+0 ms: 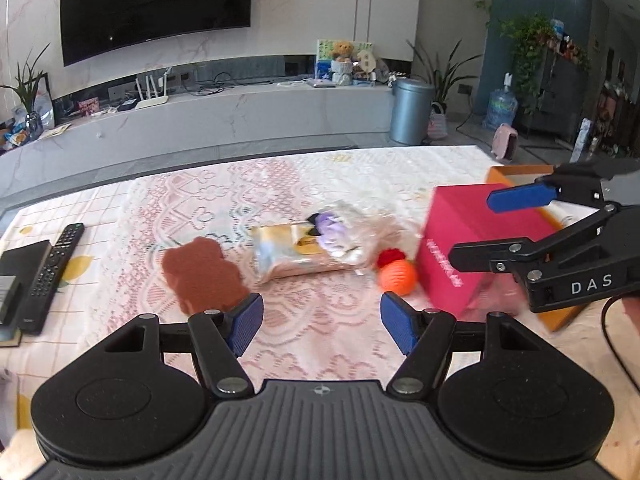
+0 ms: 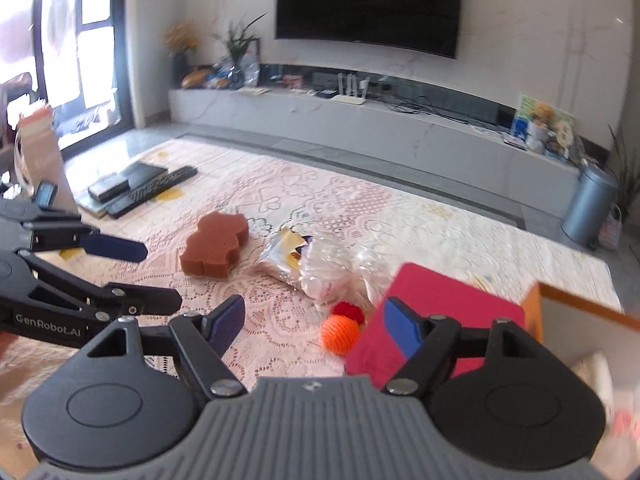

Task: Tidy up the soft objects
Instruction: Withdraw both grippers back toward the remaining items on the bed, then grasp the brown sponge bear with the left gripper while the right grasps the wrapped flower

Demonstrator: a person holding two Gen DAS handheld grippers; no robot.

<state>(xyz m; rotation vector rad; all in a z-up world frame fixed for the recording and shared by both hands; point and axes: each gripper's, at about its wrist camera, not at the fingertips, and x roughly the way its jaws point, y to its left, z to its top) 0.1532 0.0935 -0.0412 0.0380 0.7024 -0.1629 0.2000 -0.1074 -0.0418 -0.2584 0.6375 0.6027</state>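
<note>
A brown bear-shaped sponge (image 1: 202, 274) (image 2: 216, 246) lies on the lace tablecloth. A crinkly plastic snack bag (image 1: 316, 246) (image 2: 320, 268) lies in the middle. An orange knitted ball (image 1: 398, 276) (image 2: 340, 334) with a small red ball (image 1: 390, 258) (image 2: 348, 310) behind it sits against a magenta box (image 1: 464, 248) (image 2: 432, 320). My left gripper (image 1: 322, 326) is open and empty, in front of the sponge and bag. My right gripper (image 2: 314, 326) is open and empty, above the orange ball and the magenta box edge. It also shows in the left wrist view (image 1: 472, 228).
An orange open box (image 1: 520, 178) (image 2: 536, 312) stands behind the magenta one. A remote (image 1: 50, 276) (image 2: 152, 190) and dark books (image 1: 16, 280) lie at the table's left. A TV unit and a grey bin (image 1: 410, 110) stand beyond the table.
</note>
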